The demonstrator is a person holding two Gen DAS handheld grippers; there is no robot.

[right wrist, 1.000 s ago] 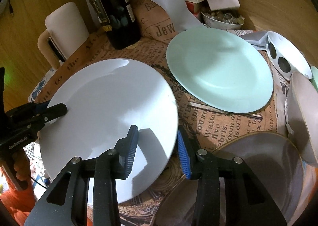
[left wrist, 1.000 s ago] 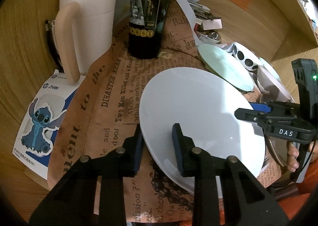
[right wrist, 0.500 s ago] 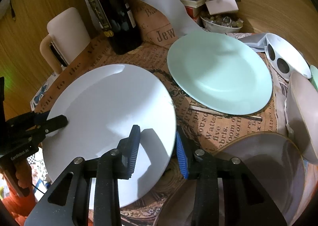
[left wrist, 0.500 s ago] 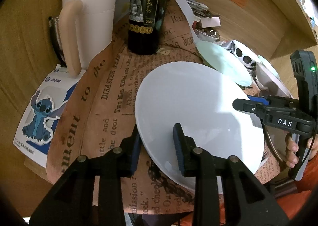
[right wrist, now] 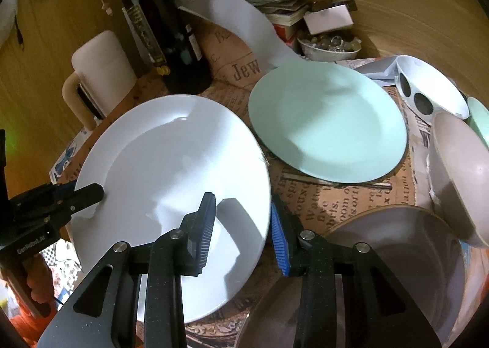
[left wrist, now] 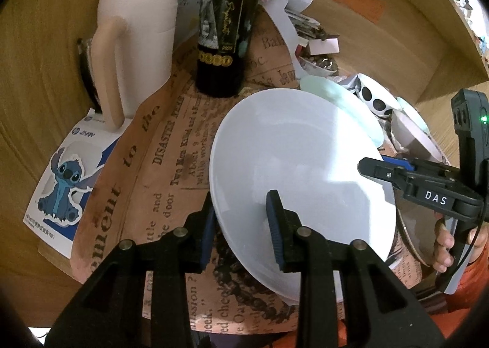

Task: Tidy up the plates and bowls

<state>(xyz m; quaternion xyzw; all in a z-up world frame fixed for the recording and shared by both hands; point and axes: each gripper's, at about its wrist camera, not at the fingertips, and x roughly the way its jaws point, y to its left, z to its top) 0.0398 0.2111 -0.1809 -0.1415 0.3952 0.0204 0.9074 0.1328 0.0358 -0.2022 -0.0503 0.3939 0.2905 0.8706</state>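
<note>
white plate: tilted above the newsprint mat; left gripper pinching its rim at 9 o'clock, right gripper pinching at 3, likely sharing the load; mint plate lies flat at 1 o'clock, probable stacking spot.

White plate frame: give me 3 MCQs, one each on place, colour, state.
1. What stands just behind the white plate?
A. dark wine bottle
B. kettle
C. toaster

2. What colour is the plate beside it?
A. red
B. mint green
C. black

3. How is the white plate held?
A. lying flat, untouched
B. gripped at two opposite rims, tilted
C. stacked under a bowl

Key: A, the dark wine bottle stands behind it; B, the mint green plate lies alongside; B, the left gripper and the right gripper each straddle a rim, the plate raised off the newsprint mat.
</note>
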